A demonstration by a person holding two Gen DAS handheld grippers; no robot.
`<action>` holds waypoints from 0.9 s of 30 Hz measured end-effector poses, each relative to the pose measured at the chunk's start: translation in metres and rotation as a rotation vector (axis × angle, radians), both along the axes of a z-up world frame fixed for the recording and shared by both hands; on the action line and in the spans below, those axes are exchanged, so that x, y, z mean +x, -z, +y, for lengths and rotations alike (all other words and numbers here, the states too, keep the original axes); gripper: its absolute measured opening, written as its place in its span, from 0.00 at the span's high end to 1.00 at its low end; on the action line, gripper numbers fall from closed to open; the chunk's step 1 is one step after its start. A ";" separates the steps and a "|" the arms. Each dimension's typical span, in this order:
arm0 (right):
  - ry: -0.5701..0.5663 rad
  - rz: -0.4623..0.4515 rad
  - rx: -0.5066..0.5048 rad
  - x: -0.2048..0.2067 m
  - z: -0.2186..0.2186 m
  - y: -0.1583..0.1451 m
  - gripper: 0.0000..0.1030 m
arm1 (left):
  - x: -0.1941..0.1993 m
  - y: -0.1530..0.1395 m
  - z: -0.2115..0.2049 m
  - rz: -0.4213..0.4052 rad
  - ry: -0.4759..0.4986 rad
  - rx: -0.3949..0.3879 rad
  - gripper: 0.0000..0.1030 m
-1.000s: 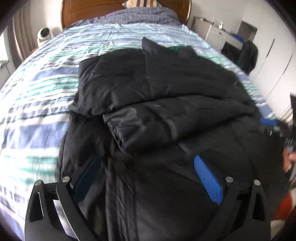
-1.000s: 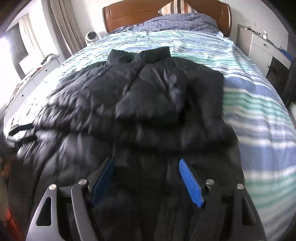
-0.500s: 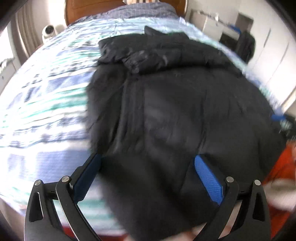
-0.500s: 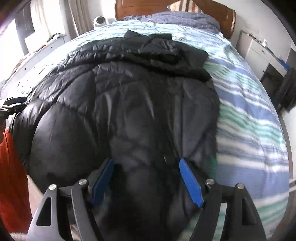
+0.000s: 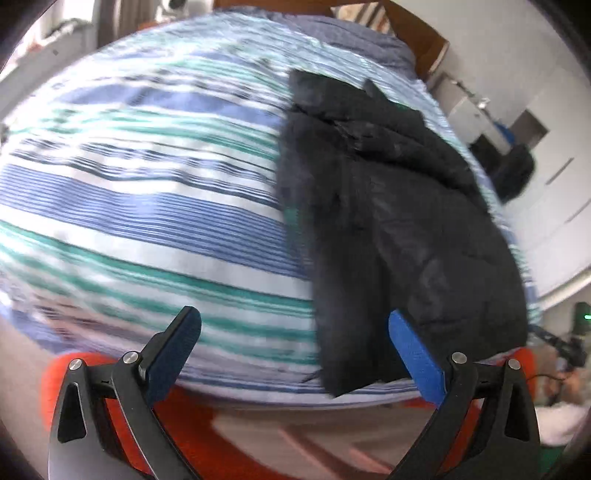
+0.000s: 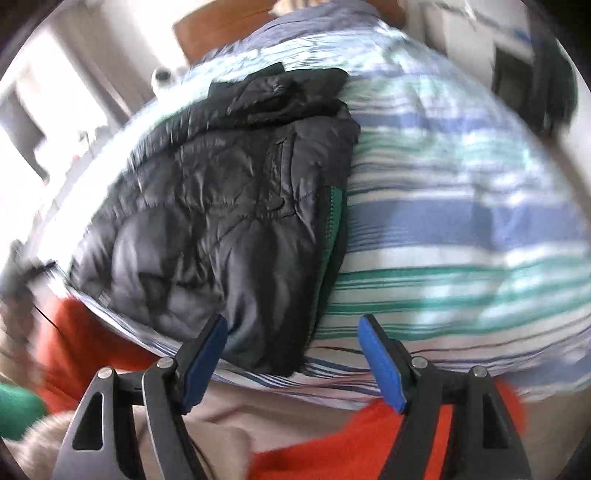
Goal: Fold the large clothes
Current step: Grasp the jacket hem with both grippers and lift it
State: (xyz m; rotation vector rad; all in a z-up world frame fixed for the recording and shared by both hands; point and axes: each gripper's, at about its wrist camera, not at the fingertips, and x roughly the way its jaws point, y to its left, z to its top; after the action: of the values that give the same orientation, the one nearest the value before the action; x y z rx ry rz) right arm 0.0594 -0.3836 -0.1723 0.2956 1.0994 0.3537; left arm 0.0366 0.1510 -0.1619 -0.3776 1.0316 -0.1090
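On the bed, item one: a striped blue, green and white quilt covering the whole mattress, wooden headboard at the far end. Item two: a black padded jacket, folded into a long narrow bundle, its long axis running from the foot edge up toward the headboard, collar end farthest away; a green lining strip shows along one long side in the right wrist view. The hem end lies at, and slightly over, the near edge of the bed. Item three: left gripper, jaws spread wide with nothing between them, hanging past the foot of the bed and pitched downward; the jacket lies ahead and off to its right, the hem corner just behind its right pad. Item four: right gripper, likewise spread and empty, pitched downward; the jacket lies ahead and to its left, the hem reaching down into the gap between the pads without touching either. Judged from this, the right gripper sits nearer the hem, and a next fold would likely carry the hem end toward the collar along the long axis. Item five: orange cloth below both grippers, identity uncertain. Both views are motion-blurred.
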 end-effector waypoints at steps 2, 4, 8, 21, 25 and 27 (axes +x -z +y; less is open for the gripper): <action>-0.003 0.029 0.055 0.008 0.001 0.013 0.27 | 0.009 0.010 -0.013 0.010 0.048 -0.032 0.02; -0.022 0.076 0.088 0.015 0.005 0.028 0.27 | 0.017 0.023 -0.029 0.044 0.092 -0.063 0.04; -0.039 0.121 0.215 0.020 0.014 0.041 0.27 | 0.017 0.028 -0.041 0.085 0.110 -0.062 0.44; -0.069 -0.016 0.283 0.018 0.019 -0.038 0.83 | 0.004 -0.042 -0.034 -0.020 0.101 -0.098 0.90; -0.104 -0.036 0.317 0.005 0.010 -0.067 0.83 | -0.016 -0.074 -0.032 -0.072 0.126 -0.076 0.90; -0.123 -0.027 0.325 -0.011 0.008 -0.076 0.83 | -0.028 -0.079 -0.033 -0.072 0.142 -0.060 0.90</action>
State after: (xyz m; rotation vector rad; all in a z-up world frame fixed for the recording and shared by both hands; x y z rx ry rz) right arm 0.0487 -0.3757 -0.0965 0.5101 1.0346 0.6469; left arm 0.0089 0.1184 -0.0827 -0.3518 0.9848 -0.2797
